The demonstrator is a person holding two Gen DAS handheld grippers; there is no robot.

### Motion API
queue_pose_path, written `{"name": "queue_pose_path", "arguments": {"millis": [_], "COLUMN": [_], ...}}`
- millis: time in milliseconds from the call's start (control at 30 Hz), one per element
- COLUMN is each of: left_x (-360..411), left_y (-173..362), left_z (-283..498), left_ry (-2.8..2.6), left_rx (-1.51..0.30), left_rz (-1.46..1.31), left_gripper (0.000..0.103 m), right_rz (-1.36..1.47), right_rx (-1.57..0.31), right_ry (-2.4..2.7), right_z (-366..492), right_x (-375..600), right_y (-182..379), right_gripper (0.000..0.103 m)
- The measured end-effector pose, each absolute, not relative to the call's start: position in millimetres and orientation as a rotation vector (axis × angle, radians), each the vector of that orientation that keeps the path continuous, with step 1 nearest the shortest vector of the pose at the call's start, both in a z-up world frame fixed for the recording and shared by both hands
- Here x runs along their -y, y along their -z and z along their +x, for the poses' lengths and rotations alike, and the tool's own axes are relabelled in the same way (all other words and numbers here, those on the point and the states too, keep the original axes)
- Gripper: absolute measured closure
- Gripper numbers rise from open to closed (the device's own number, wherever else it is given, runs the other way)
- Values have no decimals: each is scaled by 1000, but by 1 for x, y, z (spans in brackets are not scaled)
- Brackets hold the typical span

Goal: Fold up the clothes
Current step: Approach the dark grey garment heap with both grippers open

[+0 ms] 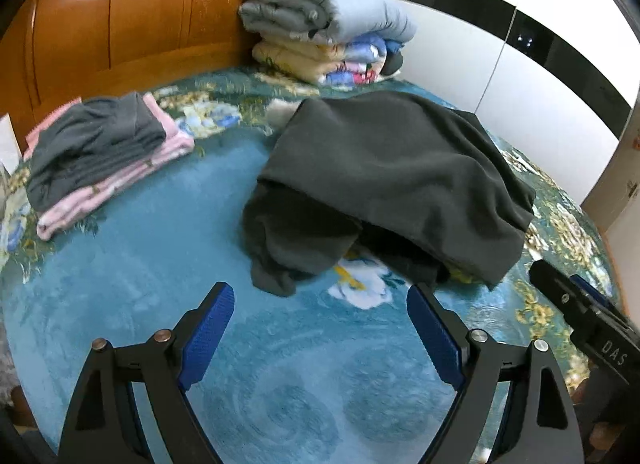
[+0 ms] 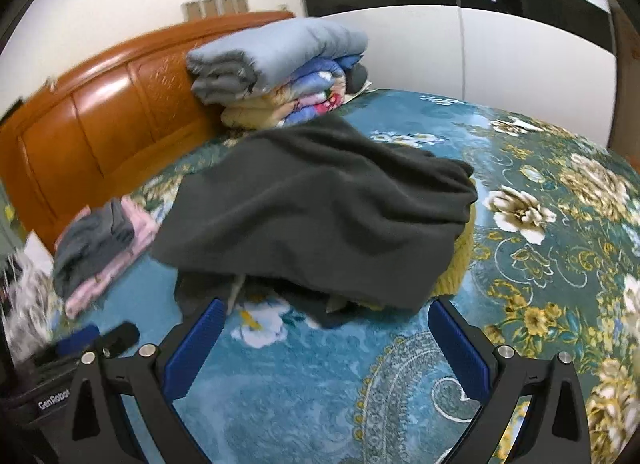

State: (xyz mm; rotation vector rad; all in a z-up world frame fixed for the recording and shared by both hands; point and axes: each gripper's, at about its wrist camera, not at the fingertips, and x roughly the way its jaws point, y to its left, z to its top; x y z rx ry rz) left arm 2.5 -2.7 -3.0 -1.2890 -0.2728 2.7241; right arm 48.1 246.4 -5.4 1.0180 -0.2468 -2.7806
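Right now, both grippers are hovering low over the bedspread (image 1: 140, 272), each with its blue-padded fingers spread wide and gripping nothing. The left gripper (image 1: 320, 328) is pointing toward the near edge of the dark garment (image 1: 392, 176), which is lying in a loose heap at the middle of the bed, its front hem drooping onto a white flower in the pattern. The right gripper (image 2: 326, 340) is facing the same garment (image 2: 320, 216) from the other side, its fingertips just short of the cloth and not touching it. Something yellow (image 2: 460, 260) is peeking out from beneath the garment's right edge. Off to the left, a folded stack (image 1: 100, 156) of grey and pink clothes is sitting well apart from the heap, near the wooden headboard (image 1: 120, 24). Against that headboard, a pile of quilts (image 1: 324, 24) is resting, a pale blue one on top of flowered ones. In the left view, the right gripper's black body (image 1: 588, 320) is showing at the lower right.
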Motion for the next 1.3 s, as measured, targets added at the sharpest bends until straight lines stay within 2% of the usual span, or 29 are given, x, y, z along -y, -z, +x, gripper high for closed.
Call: {"name": "queue_pose_path", "arguments": {"millis": [67,133,367,500,833,1200,1300], "left_x": [5,6,4,10,16,-2,-2], "left_y": [5,7,29,35,41,25,23], "left_z": [4,6,12,7,-7,-34,-39], "left_ry": [-2735,-2744,-2775,-2754,-2712,-2658,-2649], "left_rx": [256,239,167,189,251,124,156], "left_rz": [-1243,-1198,-1099,-1133,-1207,-1241,-1247], "left_gripper": [5,1,1,1,1,1,1], "right_rz": [1002,985,979,1003,1166,1237,1241], "right_rx": [273,299,216,191,-11,30,24], "right_ry": [2791,2801,2840,2855,2755,2713,2710], "right_z": [47,45,38,44,11,-8,-11], "right_x": [-246,-246,-215,-242,-211,-223,-224], "right_y": [7,8,19,27,46,56,54], "right_gripper": [0,0,0,0,0,0,0]}}
